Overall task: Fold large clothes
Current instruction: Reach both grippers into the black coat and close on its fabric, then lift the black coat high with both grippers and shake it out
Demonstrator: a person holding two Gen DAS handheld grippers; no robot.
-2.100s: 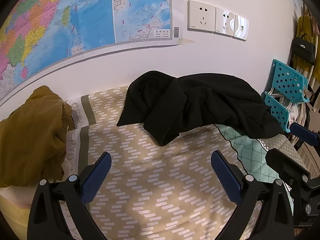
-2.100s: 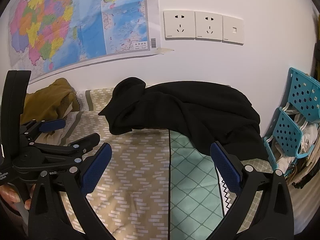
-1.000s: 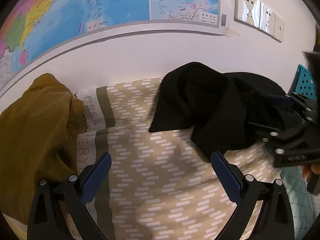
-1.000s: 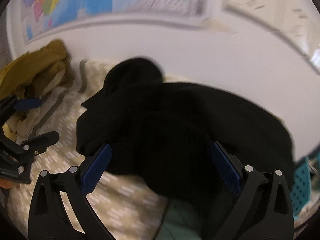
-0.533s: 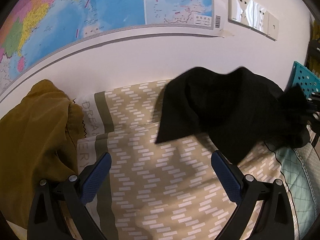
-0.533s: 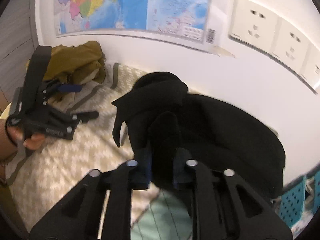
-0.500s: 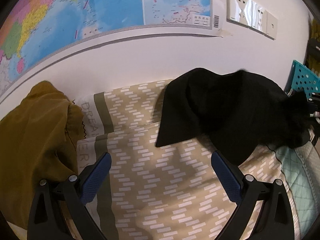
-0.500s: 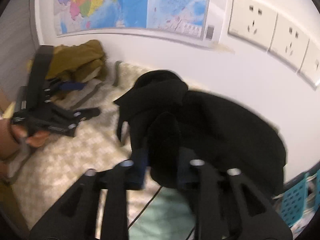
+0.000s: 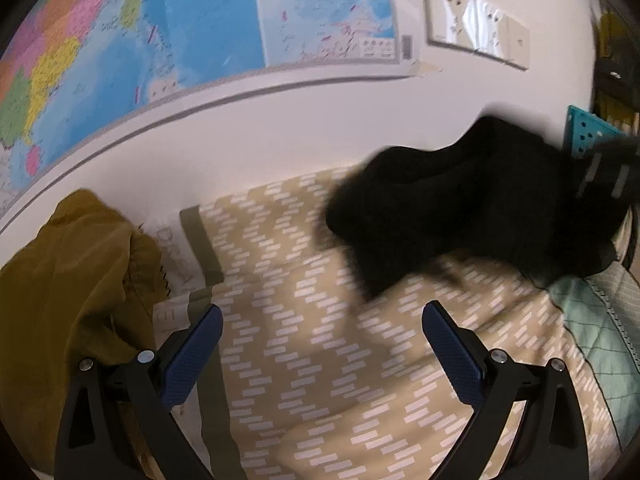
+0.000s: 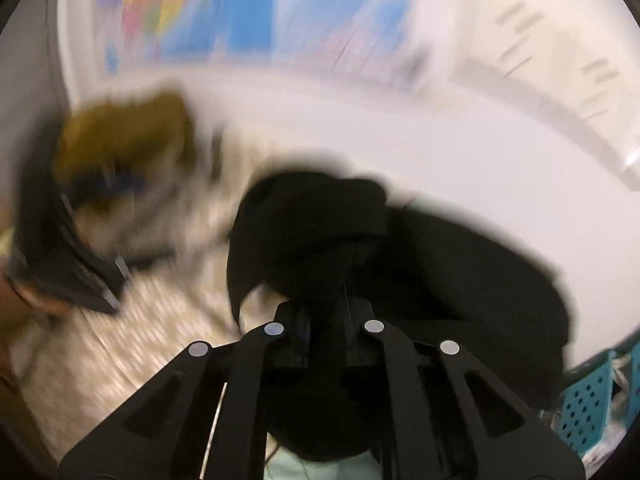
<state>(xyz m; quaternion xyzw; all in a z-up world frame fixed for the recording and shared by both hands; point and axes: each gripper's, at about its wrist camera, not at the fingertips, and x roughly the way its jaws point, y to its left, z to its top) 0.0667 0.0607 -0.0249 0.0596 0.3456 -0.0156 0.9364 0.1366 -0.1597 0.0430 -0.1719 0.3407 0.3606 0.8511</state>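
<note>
A large black garment (image 9: 472,208) lies bunched on the patterned bed cover (image 9: 304,360) against the white wall, and one part is pulled up toward the right. My right gripper (image 10: 326,320) is shut on a fold of the black garment (image 10: 316,240), which rises above its jaws; this view is blurred. In the left wrist view the right gripper (image 9: 612,172) shows at the right edge, buried in the cloth. My left gripper (image 9: 320,340) hovers open over the bed cover, nothing between its blue pads (image 9: 192,354). It also shows blurred as the left gripper (image 10: 76,264) in the right wrist view.
A mustard-yellow garment (image 9: 68,288) is heaped at the bed's left end. A map (image 9: 168,40) and wall sockets (image 9: 476,28) hang above. A teal perforated basket (image 9: 588,136) stands at the right, and a mint quilted cover (image 9: 592,340) lies beside the tan one.
My right gripper has gone from wide open around the black garment to shut on a fold of it, and it has lifted the cloth up and to the right. My left gripper stays open.
</note>
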